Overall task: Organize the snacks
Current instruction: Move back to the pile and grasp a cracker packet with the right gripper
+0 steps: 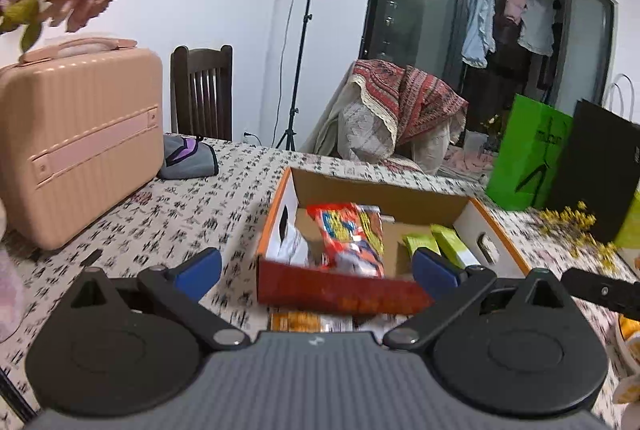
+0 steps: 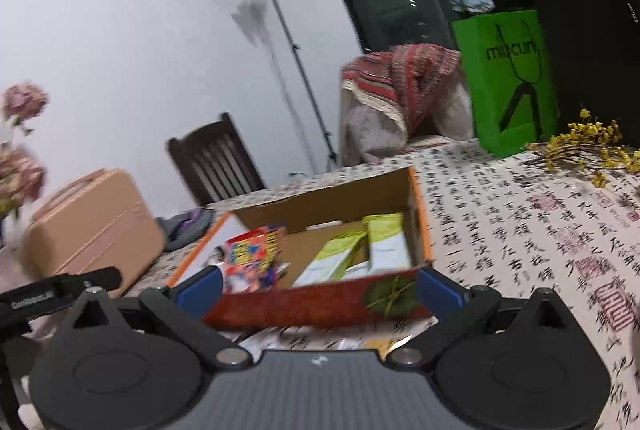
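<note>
While both grippers hang spread wide and empty above the desk (image 2: pixel 520 230), I see the left gripper (image 1: pixel 316 270) and the right gripper (image 2: pixel 318 288) each facing the near red wall of an open cardboard box (image 1: pixel 340 290). Inside the box a red snack packet (image 1: pixel 352 238) leans toward its left side, and two green snack boxes (image 2: pixel 360 250) lie side by side toward its right. A pink suitcase (image 1: pixel 80 145) stands well apart to the left; a green paper bag (image 2: pixel 508 81) stands behind the box.
</note>
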A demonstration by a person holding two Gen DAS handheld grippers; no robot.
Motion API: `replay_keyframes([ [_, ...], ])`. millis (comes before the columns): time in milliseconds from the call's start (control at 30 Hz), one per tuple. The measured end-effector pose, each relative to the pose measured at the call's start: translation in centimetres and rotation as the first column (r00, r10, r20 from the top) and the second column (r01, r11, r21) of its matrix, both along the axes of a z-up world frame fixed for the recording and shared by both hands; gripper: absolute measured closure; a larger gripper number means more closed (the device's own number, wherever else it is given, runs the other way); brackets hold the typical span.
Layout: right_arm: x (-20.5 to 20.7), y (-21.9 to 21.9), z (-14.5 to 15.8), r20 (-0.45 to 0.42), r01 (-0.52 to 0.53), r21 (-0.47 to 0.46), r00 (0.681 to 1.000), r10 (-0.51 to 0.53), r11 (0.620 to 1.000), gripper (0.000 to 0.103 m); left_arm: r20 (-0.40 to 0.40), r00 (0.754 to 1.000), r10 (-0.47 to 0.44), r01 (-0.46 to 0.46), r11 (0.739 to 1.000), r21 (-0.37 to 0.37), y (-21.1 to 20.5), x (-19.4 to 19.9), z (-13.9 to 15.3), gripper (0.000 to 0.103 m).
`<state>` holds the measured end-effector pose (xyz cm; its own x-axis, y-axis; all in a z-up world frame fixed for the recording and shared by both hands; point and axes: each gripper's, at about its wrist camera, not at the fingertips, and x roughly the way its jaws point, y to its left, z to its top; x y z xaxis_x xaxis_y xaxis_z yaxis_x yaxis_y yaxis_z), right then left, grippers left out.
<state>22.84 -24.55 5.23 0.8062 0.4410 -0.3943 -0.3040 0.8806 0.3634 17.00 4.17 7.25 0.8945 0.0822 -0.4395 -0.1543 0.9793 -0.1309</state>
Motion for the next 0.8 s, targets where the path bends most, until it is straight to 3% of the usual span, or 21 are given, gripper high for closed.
replay_keyframes([
  [300,-5.8,0.1,-0.9,0.034,-0.017,-0.063,0.999,0.02,0.998,0.0,-0.042,0.999,-0.017,0.017,1.0,0.004,-0.3,-5.4,-2.3,0.0],
  [433,-6.9,-0.4,-1.8,0.003,-0.02,-0.064,1.0,0.021,0.998,0.0,-0.084,0.996,-0.015,0.014,1.0,-0.016,0.1,-6.7,-3.8,0.0],
  [633,-8.5,-0.7,-3.4,-0.019,-0.036,-0.145,0.999,0.034,0.989,0.0,-0.131,0.991,0.001,-0.011,0.997,-0.07,0.6,-7.8,-5.5,0.0],
  [800,-8.6,-1.4,-5.1,-0.046,-0.031,-0.172,0.999,0.024,0.985,0.002,-0.155,0.988,0.01,-0.016,0.999,-0.037,0.5,-8.8,-6.0,0.0],
])
